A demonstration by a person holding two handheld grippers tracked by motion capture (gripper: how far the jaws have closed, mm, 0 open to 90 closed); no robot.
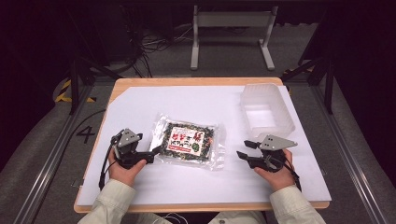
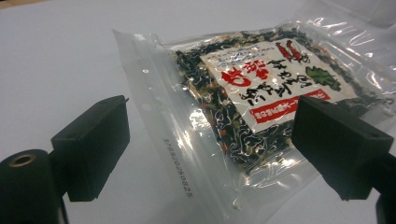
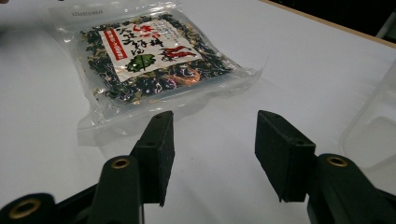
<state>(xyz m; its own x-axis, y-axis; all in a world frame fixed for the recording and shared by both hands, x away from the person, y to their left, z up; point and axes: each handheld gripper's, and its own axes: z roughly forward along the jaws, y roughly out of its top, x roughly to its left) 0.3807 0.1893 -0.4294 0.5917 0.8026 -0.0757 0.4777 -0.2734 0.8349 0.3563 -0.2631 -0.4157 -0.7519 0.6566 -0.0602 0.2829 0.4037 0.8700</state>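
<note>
Where paper lies smooth, crinkly clear pouch [image 1: 190, 142], perhaps seaweed.

I can read a "4" [image 1: 85, 134] marked on the floor left of the table. The clear packet [image 1: 190, 141] carries a white label [image 2: 271, 79] with red and black Japanese writing; its seal edge bears a printed code [image 2: 177, 167] too blurred to read.

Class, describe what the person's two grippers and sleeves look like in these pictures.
Both the left gripper and the right gripper are black, with blocky rectangular jaws, brass-coloured screw inserts, a grey three-cornered plate on top and a trailing black cable. The sleeves are pale cream.
</note>
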